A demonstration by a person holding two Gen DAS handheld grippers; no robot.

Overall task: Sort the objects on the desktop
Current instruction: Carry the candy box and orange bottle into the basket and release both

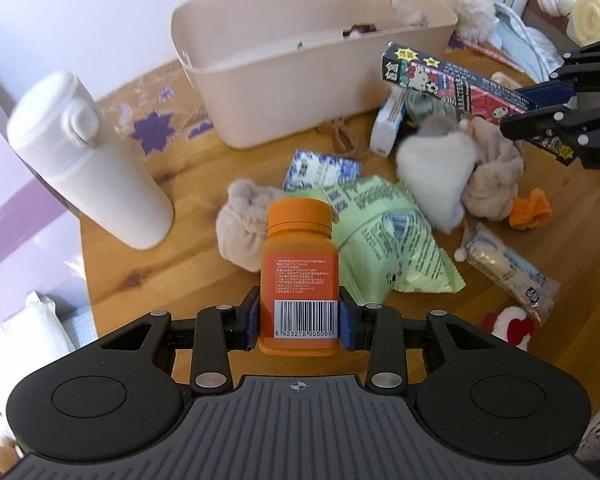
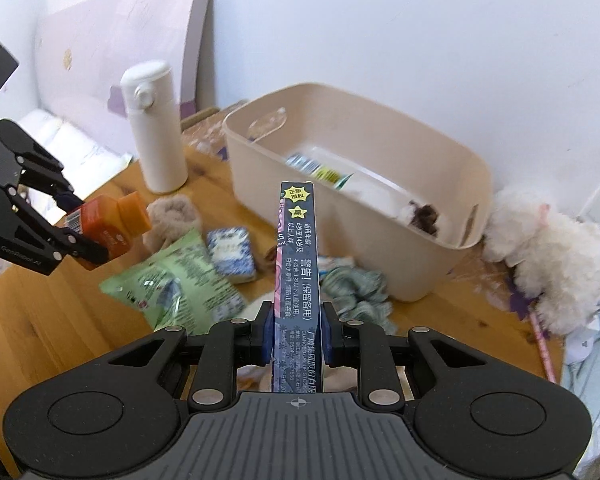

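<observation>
An orange pill bottle (image 1: 299, 276) is clamped in the left tool (image 1: 299, 316) and a long cartoon-printed box (image 2: 297, 280) in the right tool (image 2: 296, 336), both held above the cluttered counter (image 1: 140, 276). Carrying appears underway; next, each would be released over the beige bin (image 2: 440, 264).

The bottle (image 1: 299, 276) hides part of the green bag (image 1: 396, 240) behind it; the box (image 2: 297, 280) hides the gripper's own near end and the table beyond. Items inside the bin (image 2: 452, 168) are blurred, unreadable. The plush (image 2: 548, 256) is partly cut off
</observation>
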